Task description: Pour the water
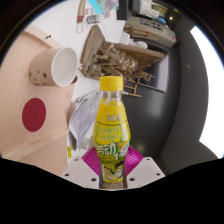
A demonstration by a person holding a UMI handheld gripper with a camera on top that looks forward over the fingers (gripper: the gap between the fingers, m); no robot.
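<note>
Gripping plastic bottle [111, 125] in jaws | yellow cap | paper cup [52, 66] beyond

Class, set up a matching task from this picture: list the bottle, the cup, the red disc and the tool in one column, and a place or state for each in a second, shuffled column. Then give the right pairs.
Column one:
1. bottle
2. cup
3. red disc
4. tool

Column two:
A. lying on its side, mouth toward the bottle
B. flat on the pale surface, below the cup
C. shut on the bottle's lower part
D. upright between the fingers, yellow cap on

Pairs: 1-D, 2-A, 3-B, 4-C
</note>
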